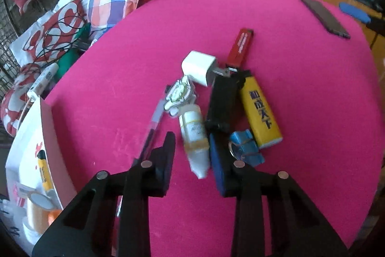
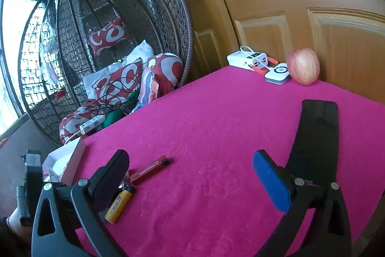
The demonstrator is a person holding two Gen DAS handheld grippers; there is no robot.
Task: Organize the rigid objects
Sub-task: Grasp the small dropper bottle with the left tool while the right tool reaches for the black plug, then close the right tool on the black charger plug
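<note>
A heap of small items lies mid-table on the pink cloth: a white charger plug, a red lighter, a yellow lighter, a black block, a blue clip, a pen and a small white bottle. My left gripper straddles the bottle; its blue pad touches one side, and a strip of cloth shows on the other. My right gripper hovers open over bare cloth, holding nothing. The red lighter and yellow lighter lie by its left finger.
A white and pink box with a yellow lighter and tape inside sits at the table's left edge. A black phone lies far right. An apple, power bank and white device line the back edge. A hanging wicker chair stands beyond.
</note>
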